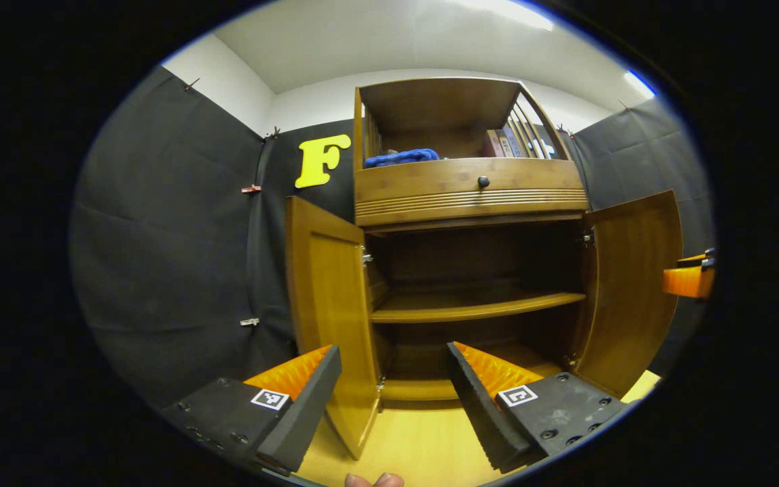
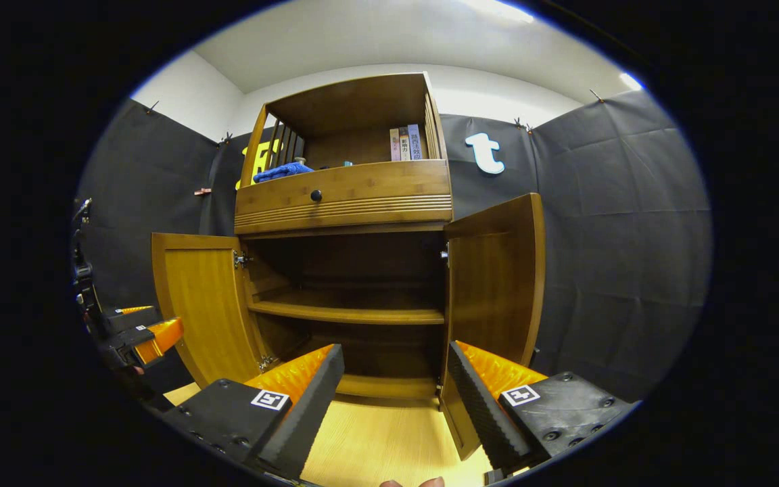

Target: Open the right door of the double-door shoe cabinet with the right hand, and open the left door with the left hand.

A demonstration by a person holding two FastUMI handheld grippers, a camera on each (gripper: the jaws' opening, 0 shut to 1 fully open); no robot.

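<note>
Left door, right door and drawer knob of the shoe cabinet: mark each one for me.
left door (image 1: pixel 325 297): left gripper view, inner face of the open panel.
right door (image 2: pixel 494 284): right gripper view, inner face of the open panel.
drawer knob (image 1: pixel 483 181): left gripper view, the dark round knob itself.

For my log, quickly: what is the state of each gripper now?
Left gripper: open, holding nothing; left door stands between its fingers, untouched.
Right gripper: open, holding nothing.

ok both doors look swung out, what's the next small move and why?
Probably just back both grippers away. The left door and right door both stand wide open, and the left gripper and right gripper are open, holding nothing.
</note>
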